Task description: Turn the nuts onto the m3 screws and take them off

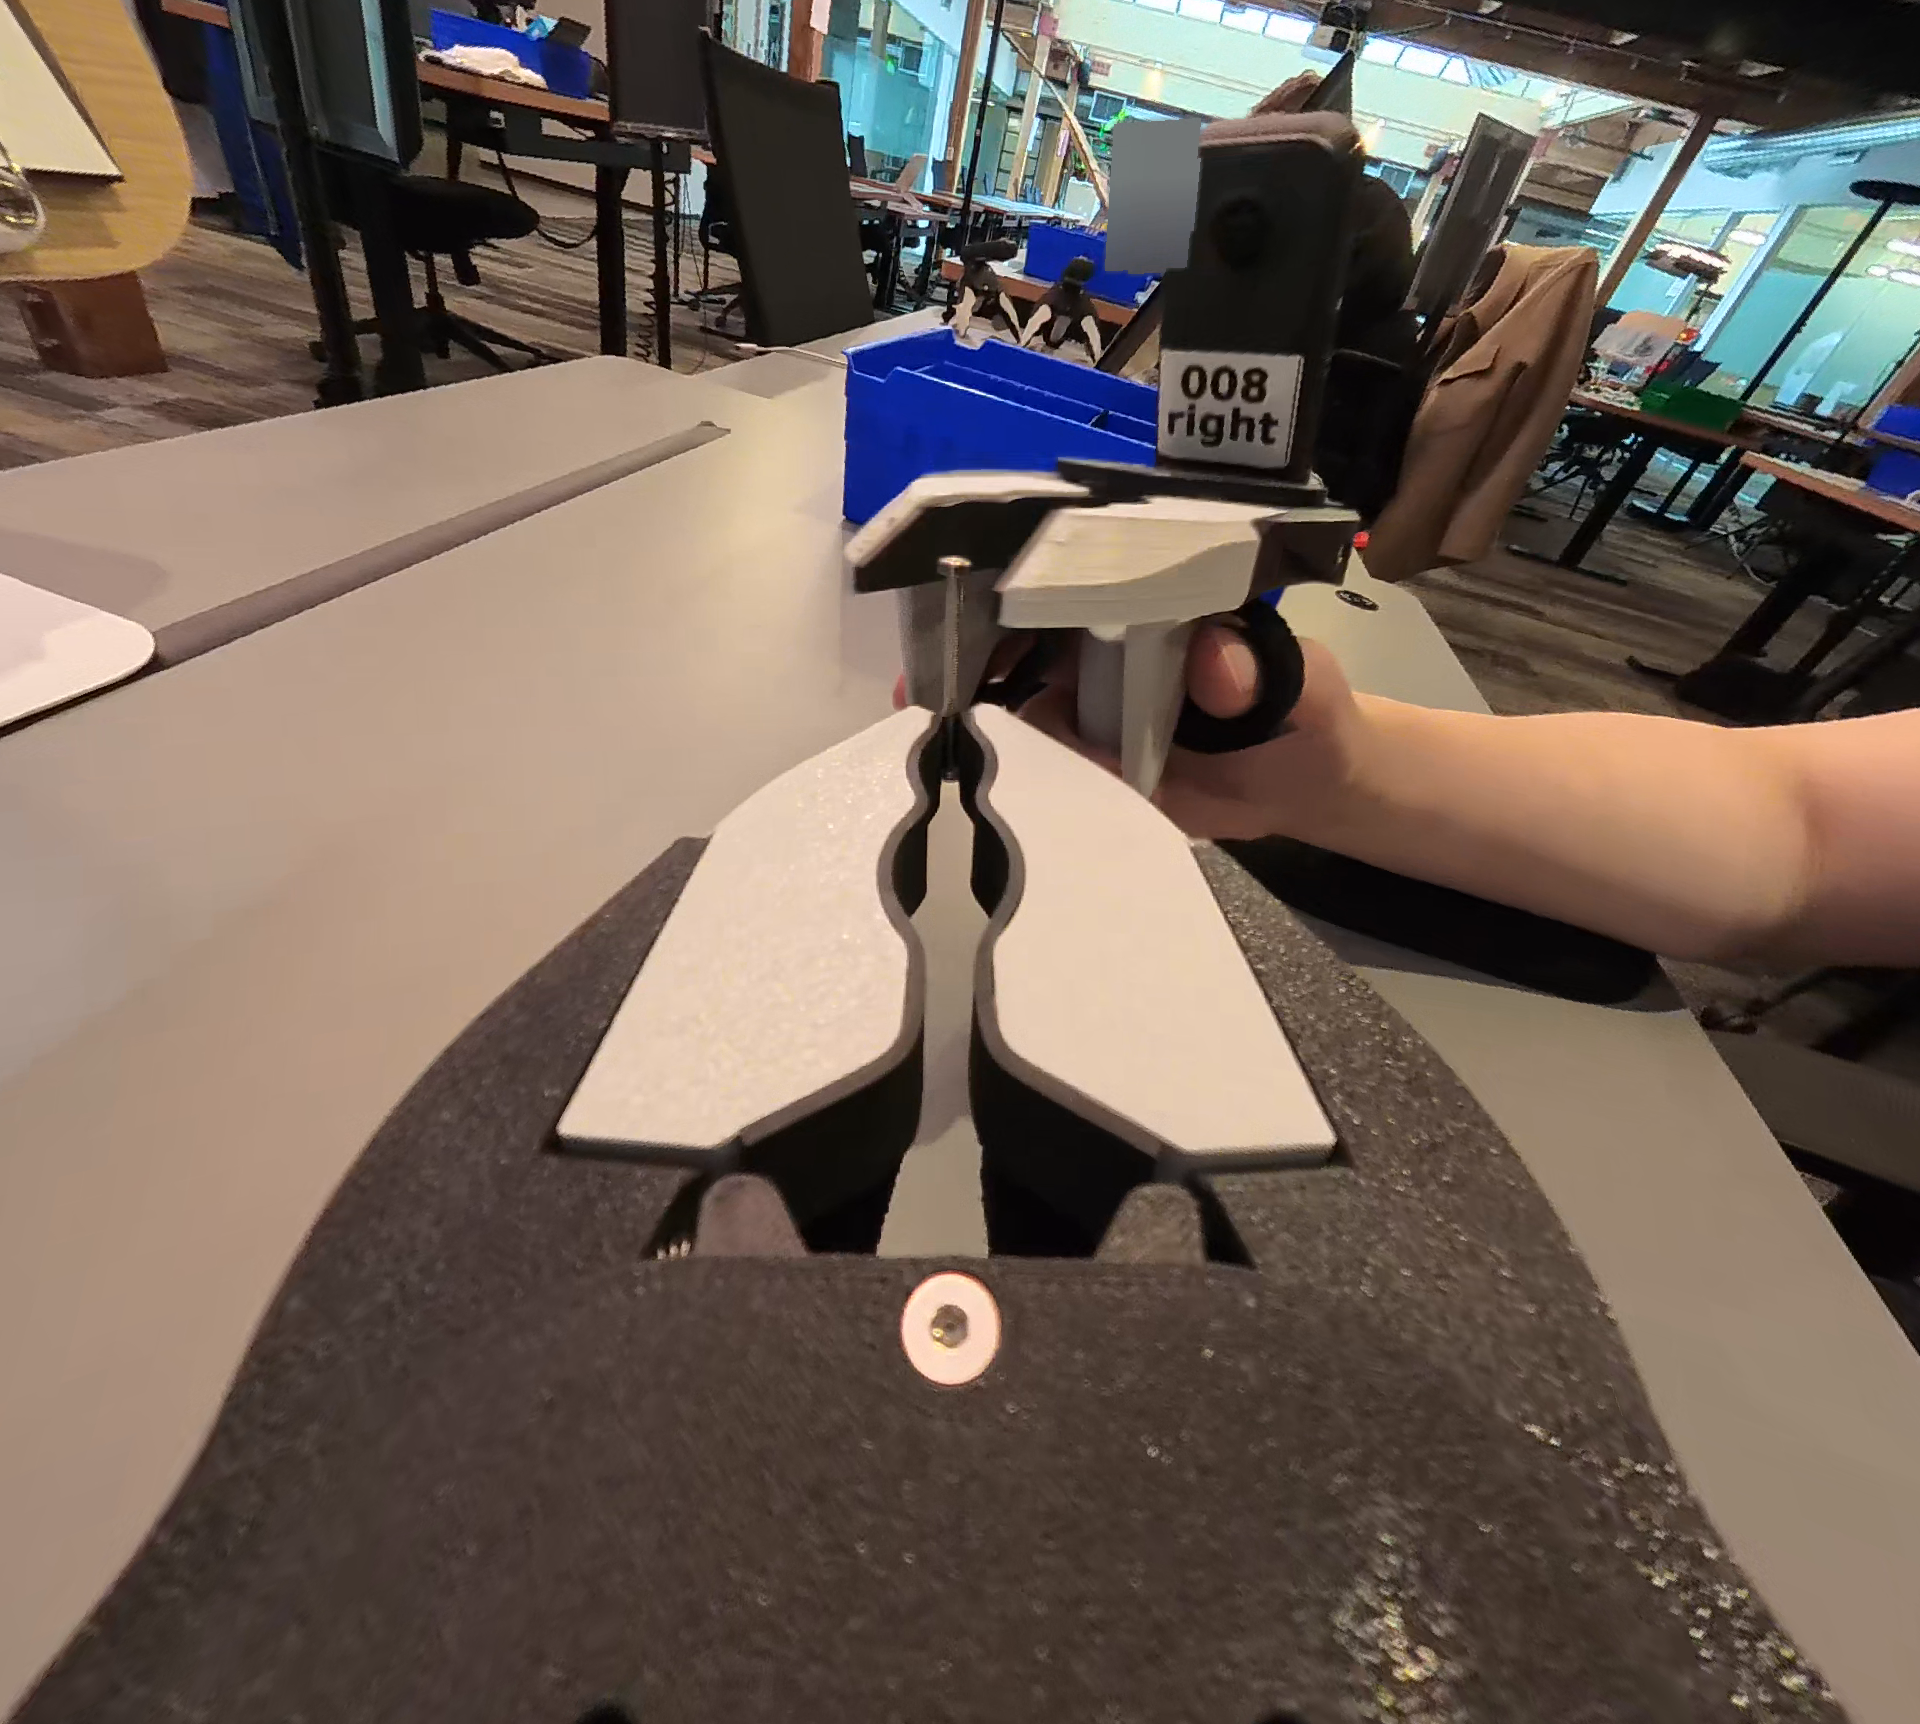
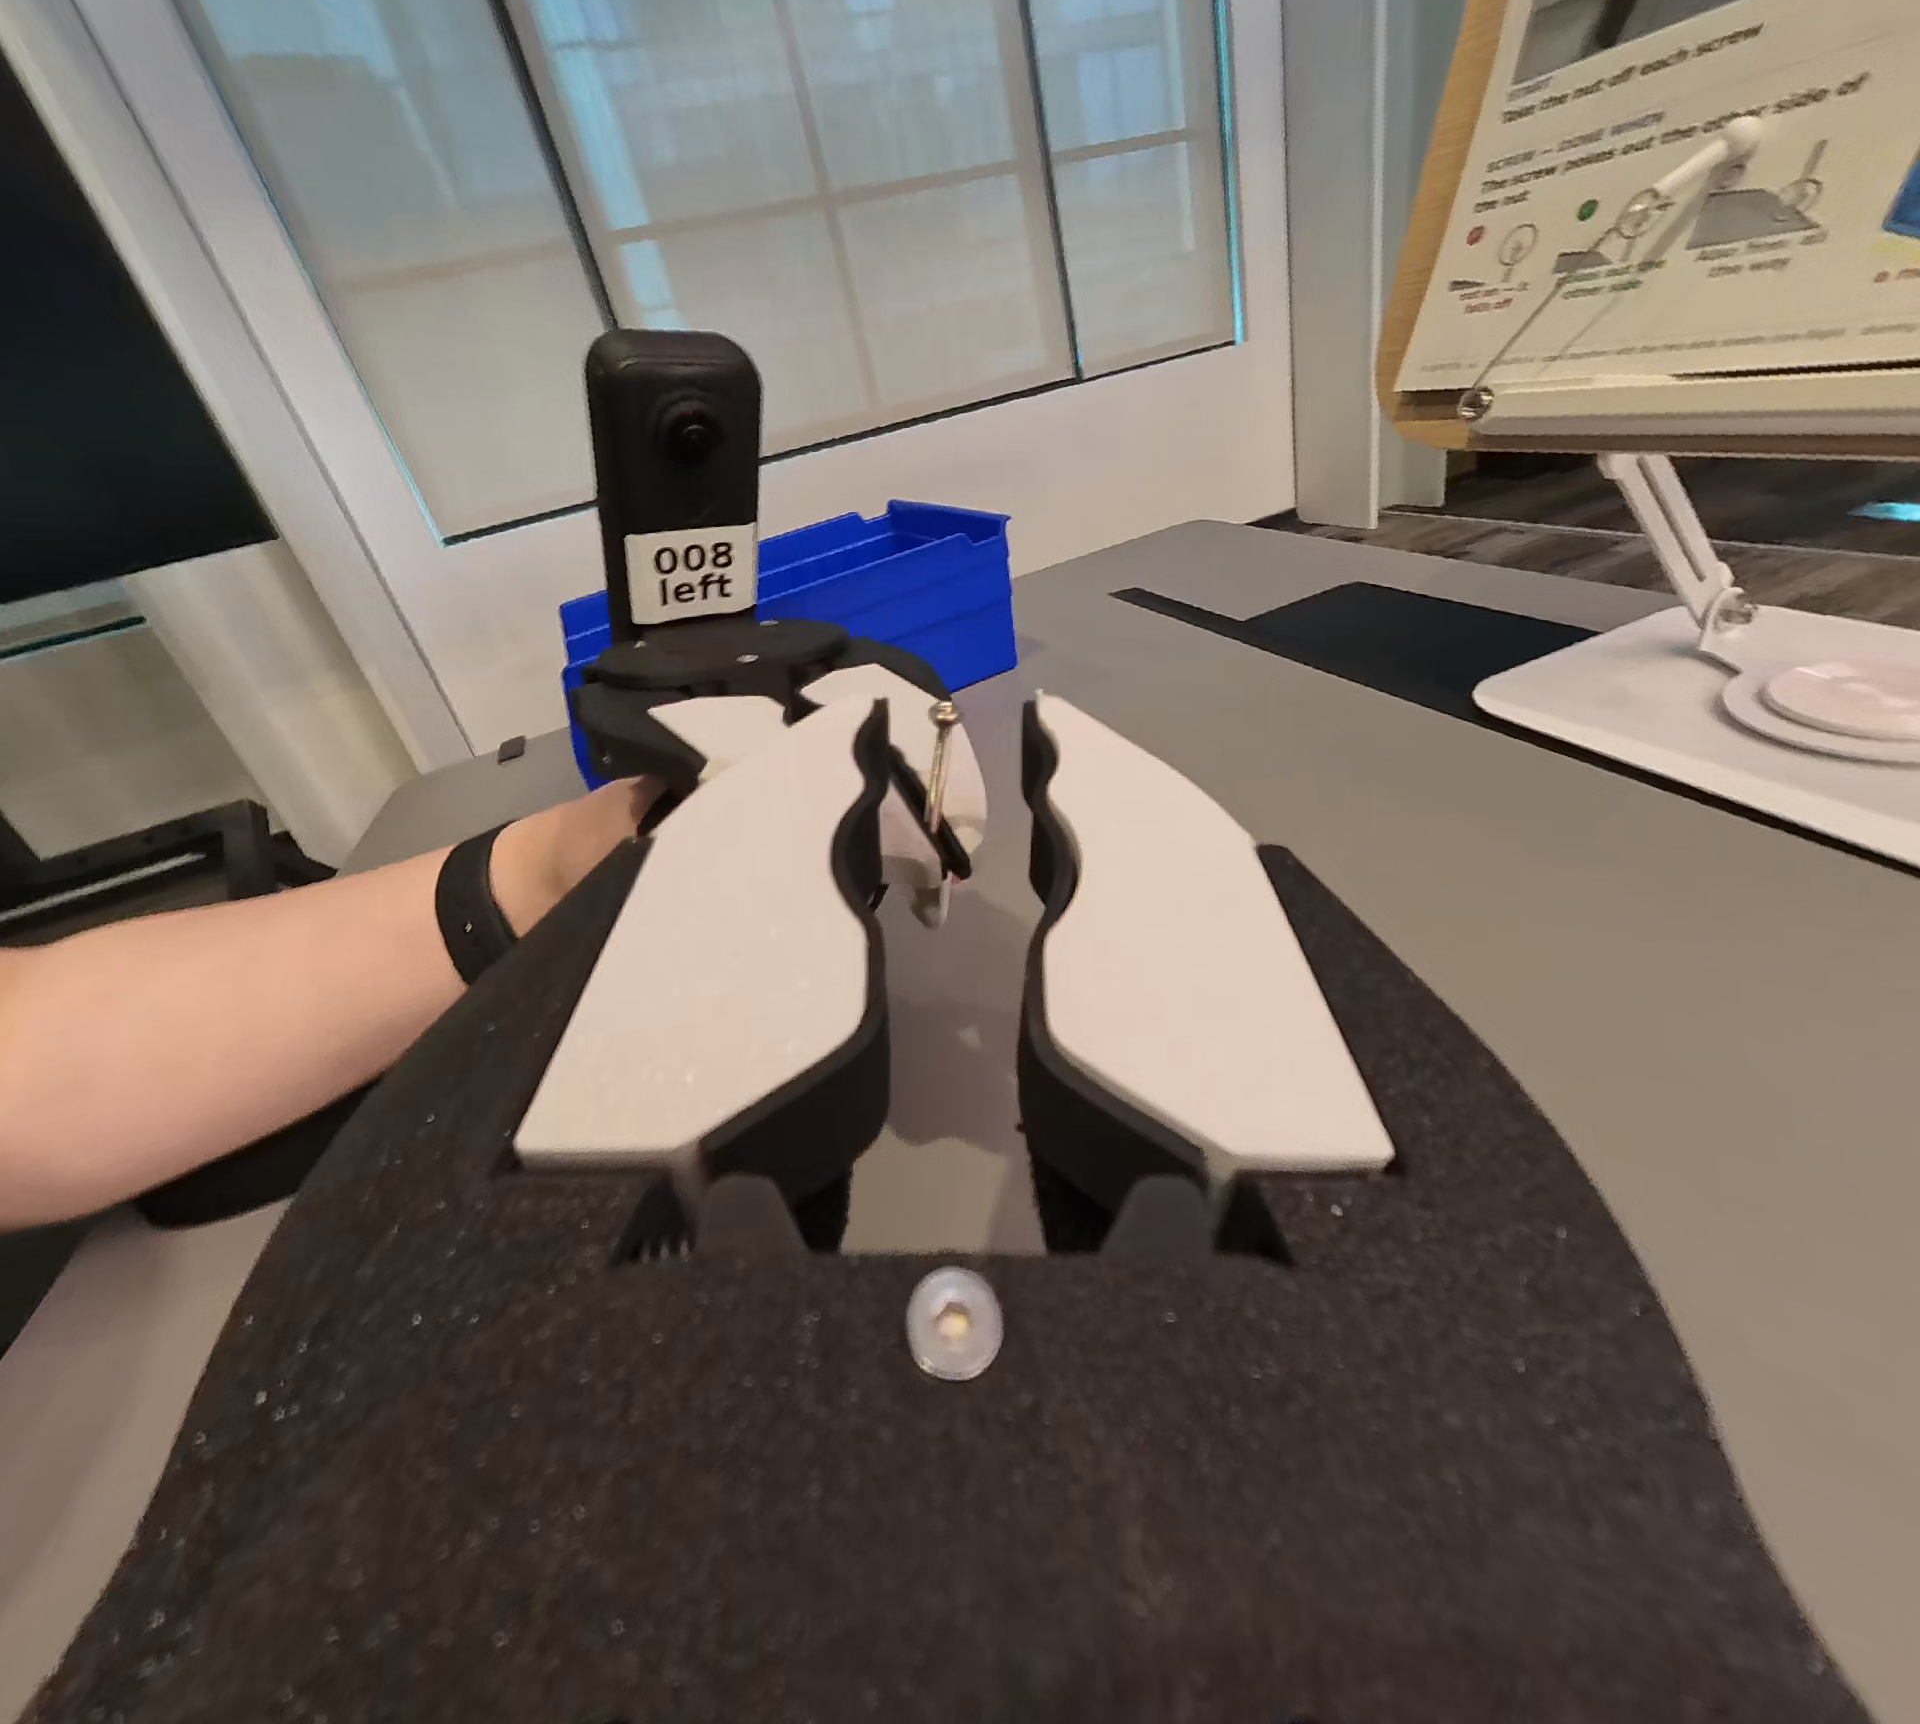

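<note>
The left tool (image 1: 948,744) is pinching a long screw (image 1: 951,646) by its lower end — head up, shaft exposed — above the grey counter (image 1: 416,687). The right tool (image 2: 951,791) is gaping around that shaft, pads clear; a blue bin (image 2: 883,604) is sitting behind.

Each camera rides low on its own gripper, looking forward along the fingers, close over the grey table (image 1: 436,739). The two face one another: each sees the opposite gripper near 12 o'clock, and both share the blue bin (image 1: 935,417) behind.
</note>
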Demonstrator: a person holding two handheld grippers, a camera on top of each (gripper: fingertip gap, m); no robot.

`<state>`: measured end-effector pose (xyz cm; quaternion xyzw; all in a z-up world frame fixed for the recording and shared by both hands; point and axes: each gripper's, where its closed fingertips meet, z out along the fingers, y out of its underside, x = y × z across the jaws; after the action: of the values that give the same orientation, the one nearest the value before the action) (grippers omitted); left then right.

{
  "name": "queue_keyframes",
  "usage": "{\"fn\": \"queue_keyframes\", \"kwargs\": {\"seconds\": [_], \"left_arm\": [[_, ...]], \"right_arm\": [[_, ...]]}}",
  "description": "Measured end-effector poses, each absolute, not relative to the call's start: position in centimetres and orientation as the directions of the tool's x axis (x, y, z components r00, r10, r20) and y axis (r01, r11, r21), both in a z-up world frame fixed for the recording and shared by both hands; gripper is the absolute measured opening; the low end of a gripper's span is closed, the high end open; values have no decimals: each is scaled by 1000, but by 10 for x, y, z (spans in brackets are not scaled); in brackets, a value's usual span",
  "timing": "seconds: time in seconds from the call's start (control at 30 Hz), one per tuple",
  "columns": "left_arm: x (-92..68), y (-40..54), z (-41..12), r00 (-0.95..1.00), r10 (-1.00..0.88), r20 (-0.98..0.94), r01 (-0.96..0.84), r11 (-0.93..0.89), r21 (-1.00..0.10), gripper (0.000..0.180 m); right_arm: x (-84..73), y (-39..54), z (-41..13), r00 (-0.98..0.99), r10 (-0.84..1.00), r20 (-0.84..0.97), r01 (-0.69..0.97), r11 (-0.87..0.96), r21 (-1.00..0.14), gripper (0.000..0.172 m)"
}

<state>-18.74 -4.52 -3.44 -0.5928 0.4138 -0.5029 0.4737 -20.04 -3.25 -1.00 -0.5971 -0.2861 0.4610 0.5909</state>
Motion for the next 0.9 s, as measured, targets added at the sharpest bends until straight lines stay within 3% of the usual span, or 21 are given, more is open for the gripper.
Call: {"fn": "queue_keyframes", "kwargs": {"seconds": [0.27, 0.4, 0.57, 0.7, 0.9], "left_arm": [[-187, -44, -34, 160, -967, 201, -8, -205, -979, 2], [-187, -49, -32, 107, -965, 240, 2, -241, -970, 2], [-188, -83, -22, -177, -910, 375, 0, -381, -925, 2], [-195, -123, -14, -460, -743, 486, -101, -500, -860, 2], [-199, -155, -15, -593, -653, 472, -186, -459, -869, 2]], "right_arm": [[-198, -33, -9, 407, 887, -220, -202, -148, -968, 5], [-199, -39, -6, 356, 913, -202, -196, -138, -971, 5], [-201, -71, 3, 114, 986, -119, -192, -96, -977, 5], [-199, -111, 6, -138, 990, -36, -173, -60, -983, 5], [-206, -139, 8, -298, 954, -25, -189, -85, -978, 5]]}}
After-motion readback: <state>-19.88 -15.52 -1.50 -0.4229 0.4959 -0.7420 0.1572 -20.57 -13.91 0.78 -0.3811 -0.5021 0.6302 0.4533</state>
